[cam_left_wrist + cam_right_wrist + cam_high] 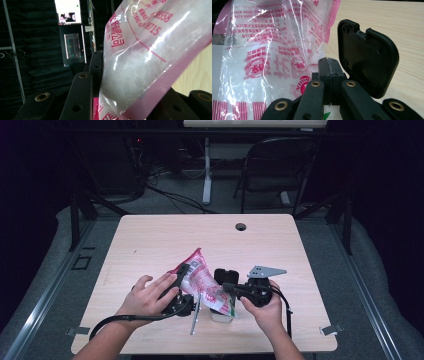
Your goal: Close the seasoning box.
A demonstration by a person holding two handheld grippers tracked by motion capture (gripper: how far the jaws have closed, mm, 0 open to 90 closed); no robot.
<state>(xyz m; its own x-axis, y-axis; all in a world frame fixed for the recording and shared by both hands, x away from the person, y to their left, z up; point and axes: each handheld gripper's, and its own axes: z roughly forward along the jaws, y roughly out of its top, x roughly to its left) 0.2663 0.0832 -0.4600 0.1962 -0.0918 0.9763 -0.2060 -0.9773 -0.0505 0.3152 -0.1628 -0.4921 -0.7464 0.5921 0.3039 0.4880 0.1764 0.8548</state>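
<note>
The clear plastic bag with pink print and white grains inside [200, 279] lies low in the middle of the high view on the pale wooden counter [150, 240], its long axis running from upper left to lower right. The left gripper [181, 276] has its jaws pinching the bag's upper end. The right gripper [226, 287], jaws pressed together, pinches the lower edge, beside a small white container with an open black lid [223, 277].
</note>
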